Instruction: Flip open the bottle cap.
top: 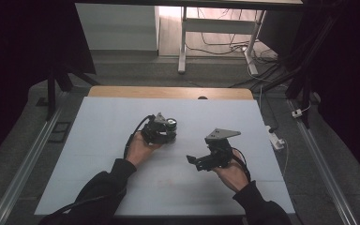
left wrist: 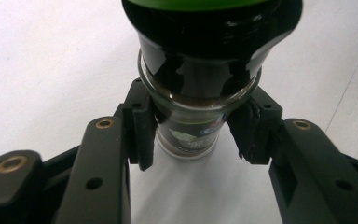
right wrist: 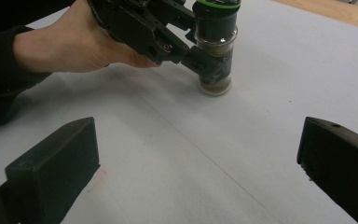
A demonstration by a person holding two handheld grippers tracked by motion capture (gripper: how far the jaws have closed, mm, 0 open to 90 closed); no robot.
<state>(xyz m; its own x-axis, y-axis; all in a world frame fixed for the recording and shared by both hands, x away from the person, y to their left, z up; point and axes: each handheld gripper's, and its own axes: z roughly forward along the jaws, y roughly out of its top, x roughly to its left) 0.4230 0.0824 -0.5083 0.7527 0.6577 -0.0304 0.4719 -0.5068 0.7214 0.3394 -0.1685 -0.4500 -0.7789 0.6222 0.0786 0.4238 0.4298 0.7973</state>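
Observation:
A small glass jar with a black neck and a green-rimmed cap stands upright on the white table sheet, brownish contents inside. My left gripper is shut on it. In the left gripper view the two pads press on the glass body of the jar just under its black collar. The right gripper view looks across at the jar with the left hand behind it. My right gripper is to the right and nearer the person, jaws wide open, nothing between them.
A wooden table edge runs along the far side of the sheet. A white power strip lies off the right edge. Metal rails flank the table, and desk legs and cables stand beyond it.

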